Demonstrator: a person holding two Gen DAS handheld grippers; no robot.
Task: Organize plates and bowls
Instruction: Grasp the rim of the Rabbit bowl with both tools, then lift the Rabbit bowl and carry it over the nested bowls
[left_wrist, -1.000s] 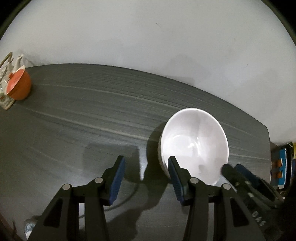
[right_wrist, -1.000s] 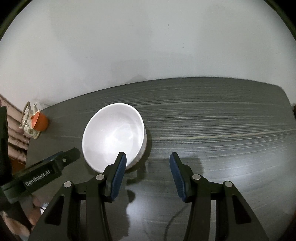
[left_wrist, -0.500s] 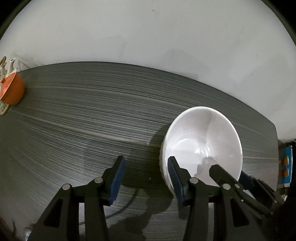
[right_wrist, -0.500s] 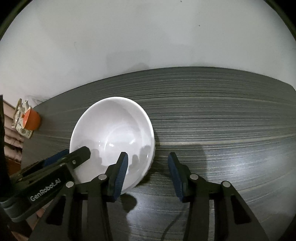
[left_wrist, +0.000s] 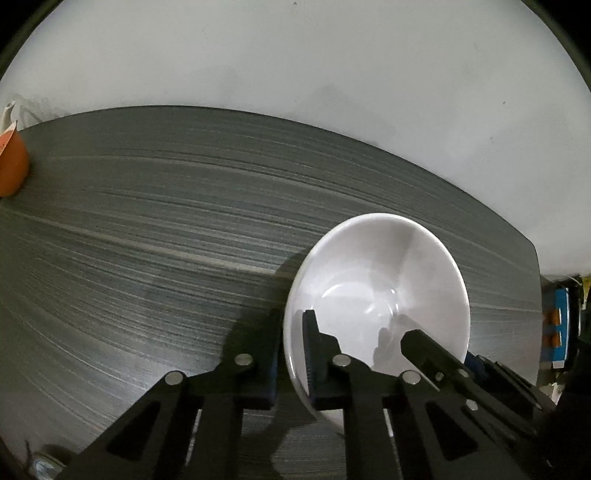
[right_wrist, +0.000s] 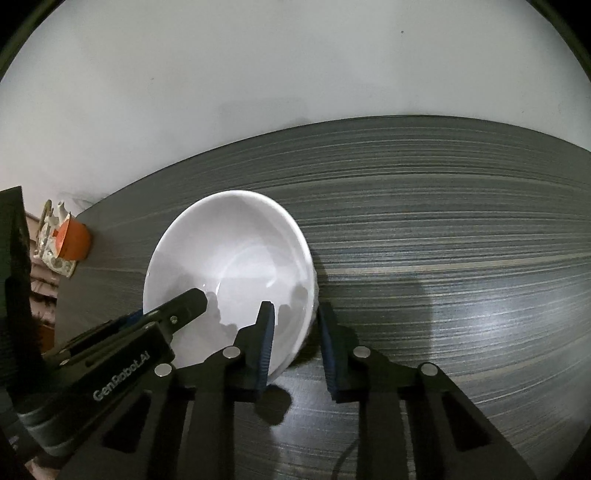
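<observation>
At the near edge of both wrist views, the two sets of jaws have just been closing, each over a wall of the white bowl (left_wrist: 376, 295). The left gripper (left_wrist: 291, 354) now pinches the bowl's left rim, one blue-padded finger outside the wall and the other inside. The right gripper (right_wrist: 295, 343) has its jaws astride the opposite rim, one pad against the inner wall and the other just outside it. A second ago both pairs stood spread and short of the rim; they have since come down over the rim and narrowed onto it.

By my reading, the grasp step looks done and the bowl is ready for a two-handed lift toward wherever it belongs; it sits upright on the dark streaked surface (right_wrist: 443, 229), not yet raised as far as I can tell.

Farther back, at the surface's far left end, an orange cup (right_wrist: 72, 240) stands against the pale wall (left_wrist: 295, 55).

White lettering on the left gripper's body, seen from the right wrist, reads "GenRobot.AI".
</observation>
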